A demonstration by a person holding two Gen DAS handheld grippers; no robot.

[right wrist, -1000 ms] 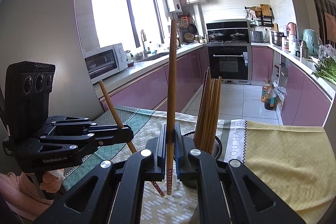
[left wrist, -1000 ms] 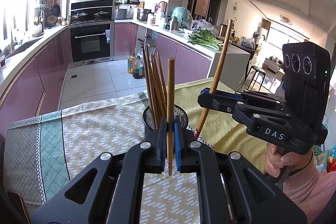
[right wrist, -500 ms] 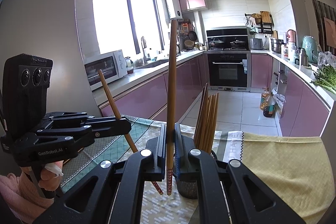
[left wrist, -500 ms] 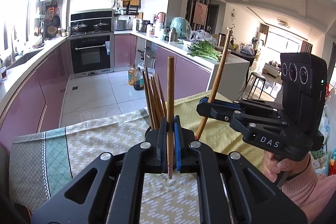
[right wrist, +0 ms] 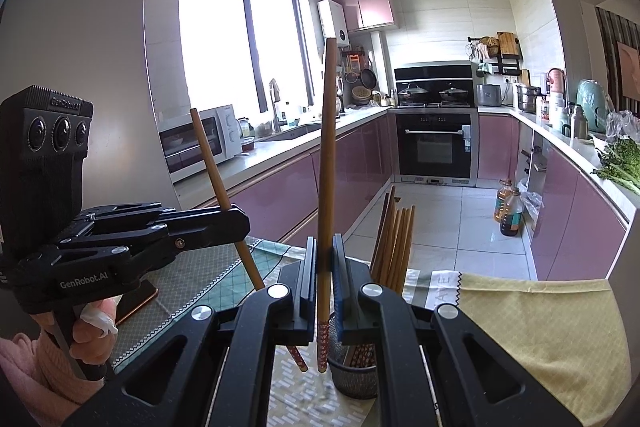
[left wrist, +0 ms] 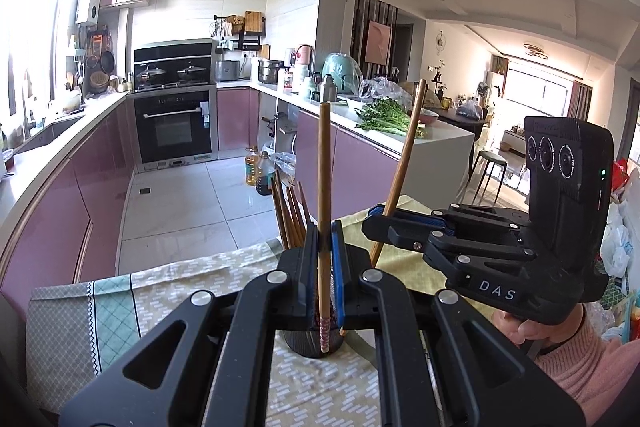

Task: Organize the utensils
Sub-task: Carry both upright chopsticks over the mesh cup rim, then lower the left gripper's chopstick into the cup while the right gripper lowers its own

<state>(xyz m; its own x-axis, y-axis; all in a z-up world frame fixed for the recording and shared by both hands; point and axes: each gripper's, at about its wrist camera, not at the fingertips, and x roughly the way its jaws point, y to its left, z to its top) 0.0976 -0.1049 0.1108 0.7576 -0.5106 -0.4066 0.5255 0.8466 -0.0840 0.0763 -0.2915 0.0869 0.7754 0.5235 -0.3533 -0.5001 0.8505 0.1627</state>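
At the bottom centre of the left wrist view, the left gripper (left wrist: 325, 247) has its fingers closed on a wooden chopstick (left wrist: 323, 195) that stands nearly upright, its patterned red tip hanging just below the pads. Behind that tip sits the dark mesh holder (left wrist: 308, 345), mostly hidden by the gripper body; the tops of the bundled chopsticks (left wrist: 290, 217) rise left of the fingers. To the right, the right gripper (left wrist: 378, 223) is clamped on a second chopstick (left wrist: 404, 163) that leans to the upper right. Its body reads "DAS"; a hand (left wrist: 536, 327) in a pink sleeve grips the handle, cut off at the lower right edge.

In the right wrist view the second chopstick runs up the middle of the frame, its decorated end just left of the holder's rim, apparently above it. The left gripper, at left centre, carries "GenRobot.AI" on the side and "GenRobot" on the camera block. The counter (right wrist: 552, 323) wears a yellow cloth (right wrist: 540, 311); beside it, a white strip shows the letters "AVE", the rest hidden. At the upper left, the refrigerator (right wrist: 80, 47) bears stickers too small to read.
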